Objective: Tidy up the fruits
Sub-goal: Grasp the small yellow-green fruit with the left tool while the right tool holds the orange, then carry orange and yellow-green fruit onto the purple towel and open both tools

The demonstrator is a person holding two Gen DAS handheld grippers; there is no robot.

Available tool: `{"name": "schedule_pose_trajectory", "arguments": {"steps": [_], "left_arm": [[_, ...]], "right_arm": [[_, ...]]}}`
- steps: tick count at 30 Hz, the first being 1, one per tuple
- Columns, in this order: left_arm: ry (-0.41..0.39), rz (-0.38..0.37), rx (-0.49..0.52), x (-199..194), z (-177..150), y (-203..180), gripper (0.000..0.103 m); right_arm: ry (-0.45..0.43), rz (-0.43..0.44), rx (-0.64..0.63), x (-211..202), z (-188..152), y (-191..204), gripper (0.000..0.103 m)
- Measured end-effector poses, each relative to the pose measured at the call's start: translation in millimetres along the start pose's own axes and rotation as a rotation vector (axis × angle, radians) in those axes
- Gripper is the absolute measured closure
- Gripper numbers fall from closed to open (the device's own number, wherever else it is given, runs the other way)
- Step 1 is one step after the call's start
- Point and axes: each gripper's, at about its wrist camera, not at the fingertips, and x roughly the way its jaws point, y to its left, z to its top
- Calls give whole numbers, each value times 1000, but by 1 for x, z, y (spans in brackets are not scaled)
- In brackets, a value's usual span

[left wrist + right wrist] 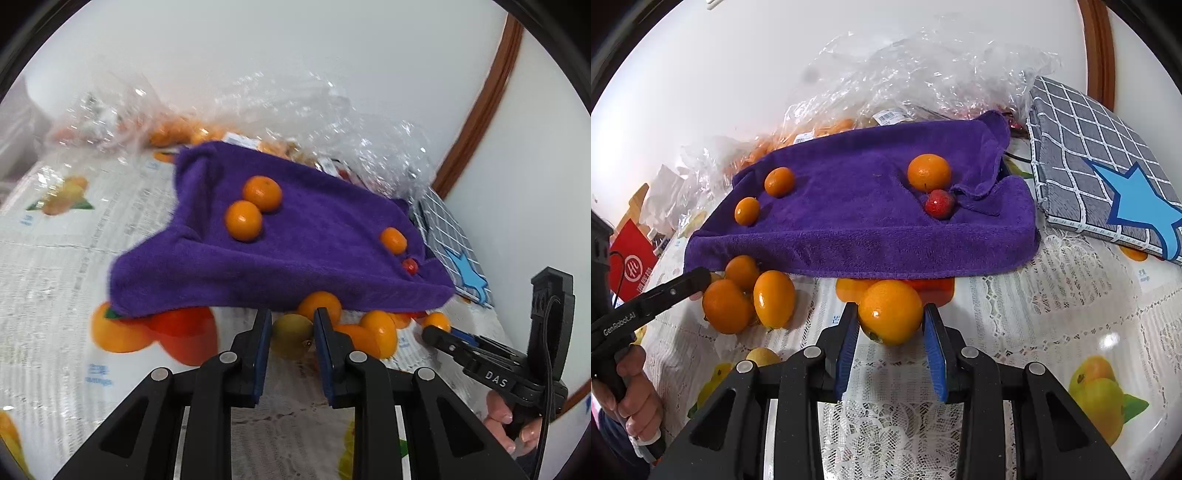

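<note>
Right wrist: half-open right tongs (891,343) around orange (890,312).

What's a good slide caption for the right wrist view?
Right gripper open around an orange fruit at the edge of a purple towel holding three oranges and a red fruit.

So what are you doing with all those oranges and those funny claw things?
A person holds a gripper in each hand and is sorting fruit on a table. The right gripper has its fingers around an orange just in front of the purple towel. The left gripper is open near a greenish-yellow fruit. Three small oranges and a red fruit already sit on the towel; a few more oranges wait beside it.
</note>
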Motion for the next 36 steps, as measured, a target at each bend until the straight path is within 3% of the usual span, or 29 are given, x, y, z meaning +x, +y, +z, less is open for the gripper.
{"name": "schedule_pose_trajectory", "arguments": {"steps": [3,5,14,36], "left_arm": [[3,37,-12,-1,0,4,80],[45,48,-20,6,0,7,80],[131,62,47,22,-4,-6,76],[5,50,-25,-2,-3,5,77]], "right_arm": [[1,0,8,0,0,-2,68],[3,-1,10,0,0,-1,68],[9,-4,1,1,0,0,68],[-41,-11,2,-8,-2,-1,68]]}}
